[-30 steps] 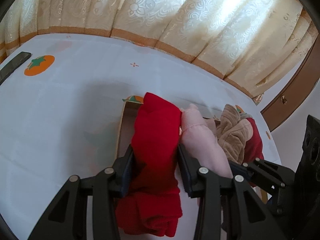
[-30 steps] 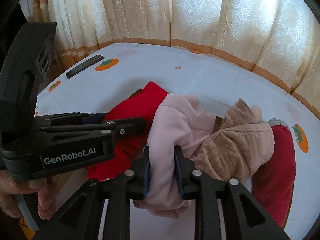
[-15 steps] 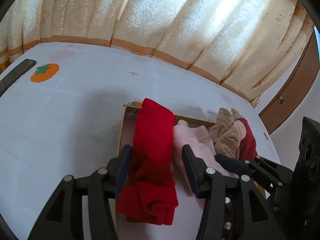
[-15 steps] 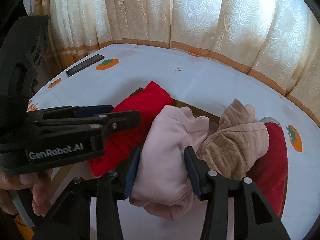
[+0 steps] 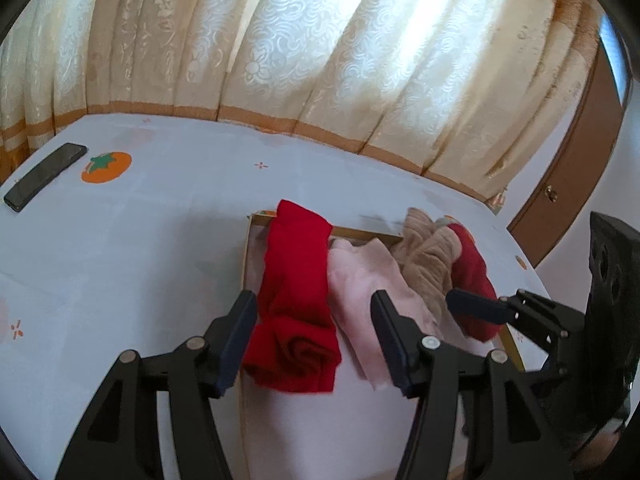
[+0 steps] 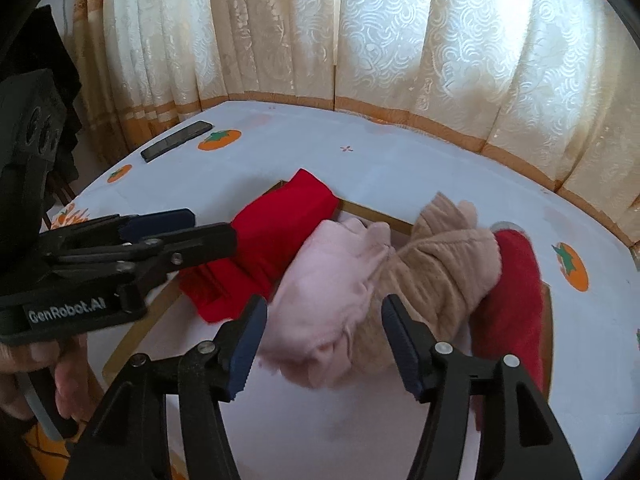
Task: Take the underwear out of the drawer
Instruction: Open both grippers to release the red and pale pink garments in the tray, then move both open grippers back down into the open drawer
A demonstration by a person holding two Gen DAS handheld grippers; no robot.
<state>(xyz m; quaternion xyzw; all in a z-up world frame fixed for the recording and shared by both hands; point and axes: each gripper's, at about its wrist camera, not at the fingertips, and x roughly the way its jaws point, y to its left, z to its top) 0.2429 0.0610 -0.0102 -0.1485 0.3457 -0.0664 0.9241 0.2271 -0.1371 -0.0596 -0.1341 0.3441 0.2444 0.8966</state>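
Observation:
A shallow wooden drawer lies on the table, holding rolled underwear side by side: a red piece, a pink piece, a tan piece and a second red piece. My left gripper is open, its fingers either side of the first red piece without gripping it. My right gripper is open in front of the pink piece, empty. Each gripper shows in the other's view.
The table wears a white cloth with orange persimmon prints. A black phone lies at the far left edge. Cream curtains hang behind; a brown wooden door stands at right.
Both grippers have opened and let go: the left released the red piece, the right released the pink piece. Both have drawn back and up from the drawer.

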